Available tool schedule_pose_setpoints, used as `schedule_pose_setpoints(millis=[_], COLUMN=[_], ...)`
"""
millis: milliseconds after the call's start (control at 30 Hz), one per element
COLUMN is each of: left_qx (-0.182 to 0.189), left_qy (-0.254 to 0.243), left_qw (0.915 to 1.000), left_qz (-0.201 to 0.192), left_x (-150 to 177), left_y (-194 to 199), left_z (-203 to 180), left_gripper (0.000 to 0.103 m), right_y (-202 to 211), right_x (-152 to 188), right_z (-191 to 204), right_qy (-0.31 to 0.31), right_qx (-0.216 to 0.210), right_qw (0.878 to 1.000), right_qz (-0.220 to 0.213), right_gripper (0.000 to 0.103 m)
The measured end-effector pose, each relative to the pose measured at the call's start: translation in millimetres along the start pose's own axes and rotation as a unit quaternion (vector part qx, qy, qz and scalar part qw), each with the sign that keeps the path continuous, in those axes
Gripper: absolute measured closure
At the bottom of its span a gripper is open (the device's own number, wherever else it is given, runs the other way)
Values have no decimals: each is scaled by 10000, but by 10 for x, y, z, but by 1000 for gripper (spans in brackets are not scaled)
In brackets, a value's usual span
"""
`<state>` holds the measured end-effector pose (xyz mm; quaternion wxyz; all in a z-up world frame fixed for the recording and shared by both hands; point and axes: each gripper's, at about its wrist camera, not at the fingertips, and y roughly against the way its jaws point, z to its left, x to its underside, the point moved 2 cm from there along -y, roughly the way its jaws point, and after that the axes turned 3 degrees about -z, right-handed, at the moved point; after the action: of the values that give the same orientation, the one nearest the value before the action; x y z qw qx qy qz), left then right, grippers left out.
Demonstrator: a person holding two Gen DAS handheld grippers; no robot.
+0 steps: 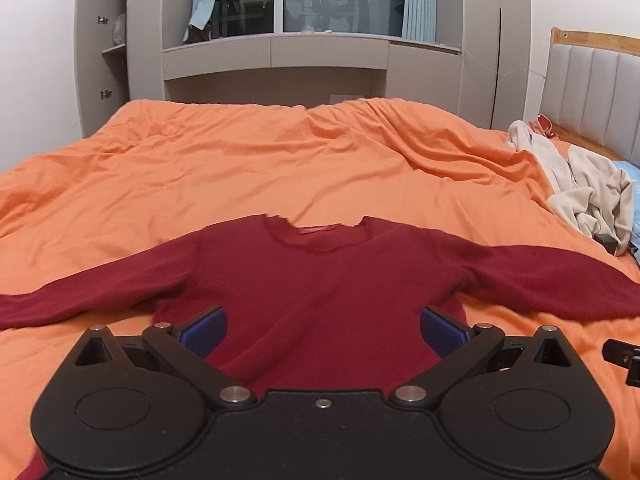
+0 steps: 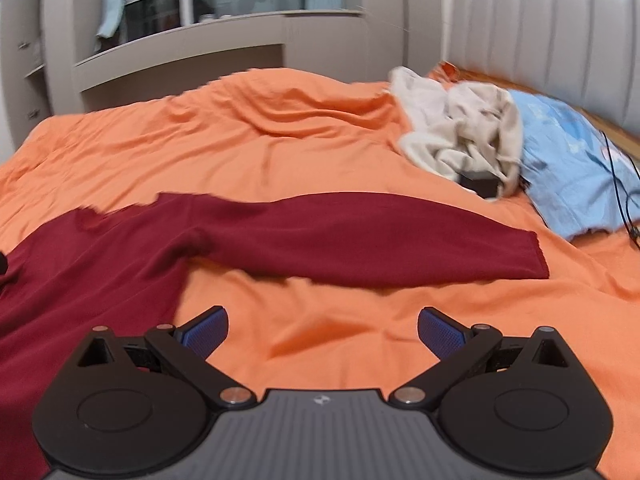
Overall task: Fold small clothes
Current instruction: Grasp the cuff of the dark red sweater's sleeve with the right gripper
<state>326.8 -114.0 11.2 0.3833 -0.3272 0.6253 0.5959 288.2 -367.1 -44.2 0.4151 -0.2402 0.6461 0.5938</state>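
A dark red long-sleeved sweater (image 1: 320, 280) lies flat on the orange duvet (image 1: 256, 168), neckline away from me and both sleeves spread sideways. My left gripper (image 1: 323, 330) hovers open over the sweater's lower body, its blue pads (image 1: 208, 330) wide apart and holding nothing. In the right wrist view the sweater's right sleeve (image 2: 380, 236) stretches across the orange duvet (image 2: 280, 128) toward its cuff. My right gripper (image 2: 323, 330) is open above bare duvet, just near of that sleeve and right of the sweater's body (image 2: 80, 272).
A crumpled beige garment (image 2: 460, 128) lies on the bed's right side over a small black object (image 2: 480, 184), beside a light blue pillow (image 2: 572, 168) with a black cable. A padded headboard (image 2: 540, 28) stands at right. Grey built-in shelving (image 1: 280, 52) lies beyond the bed.
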Motion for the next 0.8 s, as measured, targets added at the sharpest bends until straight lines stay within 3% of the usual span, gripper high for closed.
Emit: schedule_pose_setpoints(millis=[333,533,667,800], left_qx=[274,284,328,353], left_qy=[-29,32,237,375], left_qw=[9996,9989,9975,9957], left_qz=[104,375,580,767], left_x=[-144,-39,99,194], left_y=[-1047,-1526,-1674,-1764], left_z=[-454,-529,-453,-406], left_gripper=[0,0,0,0], right_y=[-680,-848,-882,-1002], right_x=[-171,-64,-48,2], right_z=[-743,-1242,-1454,-1572], right_qy=[-907,-2074,-2516,-2709], right_qx=[657,904,1269,1653], right_qw=[9937,9740,9586,9475], right_qz=[-26,-124,-409,-394], right_gripper=[0,1,10,21])
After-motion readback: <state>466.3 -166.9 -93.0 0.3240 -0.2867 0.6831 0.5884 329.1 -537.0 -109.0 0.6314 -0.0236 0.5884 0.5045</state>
